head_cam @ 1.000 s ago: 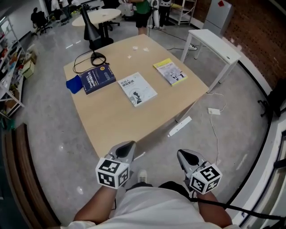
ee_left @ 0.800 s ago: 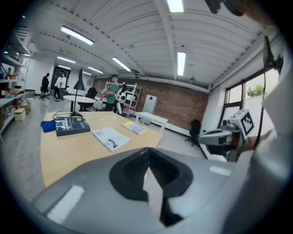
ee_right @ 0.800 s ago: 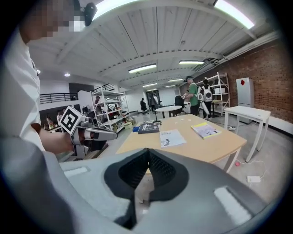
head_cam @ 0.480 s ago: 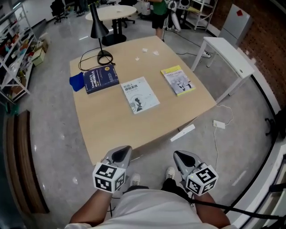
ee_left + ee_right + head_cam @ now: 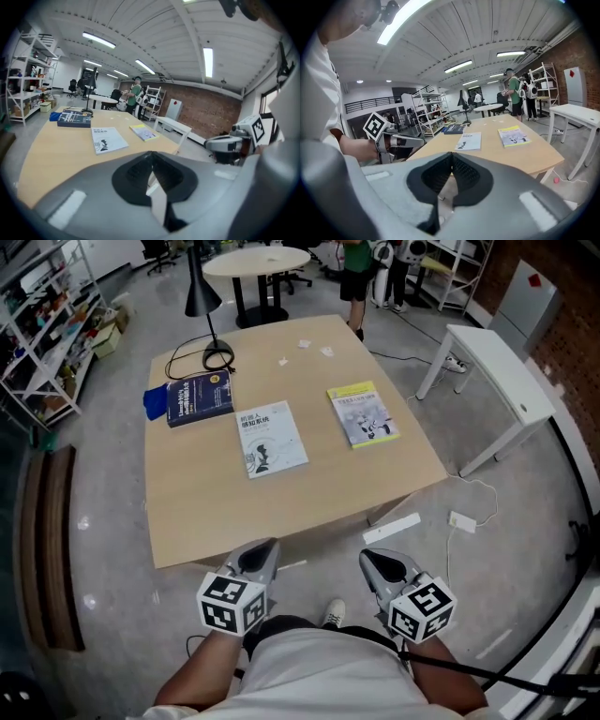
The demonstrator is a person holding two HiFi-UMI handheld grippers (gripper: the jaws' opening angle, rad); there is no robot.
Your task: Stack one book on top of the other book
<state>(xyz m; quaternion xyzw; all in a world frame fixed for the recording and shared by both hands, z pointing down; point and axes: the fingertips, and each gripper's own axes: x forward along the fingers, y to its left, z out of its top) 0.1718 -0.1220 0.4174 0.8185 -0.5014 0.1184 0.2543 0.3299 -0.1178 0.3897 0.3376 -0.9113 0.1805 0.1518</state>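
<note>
Closer than a second ago, the light wooden square table (image 5: 225, 512) now fills more of the head view, and its books sit lower in that view.

The thin white paperback (image 5: 270, 438) lies flat mid-table. A thicker dark blue book (image 5: 199, 397) lies beyond it to the left, and a yellow-covered paperback (image 5: 363, 413) to its right.

Both the left gripper (image 5: 261, 554) and right gripper (image 5: 375, 563) are clenched on nothing, well short of the white paperback.

The paperbacks likely feel light and floppy. Pinching a long edge, or sliding one past the table's rim first, seems safest.
</note>
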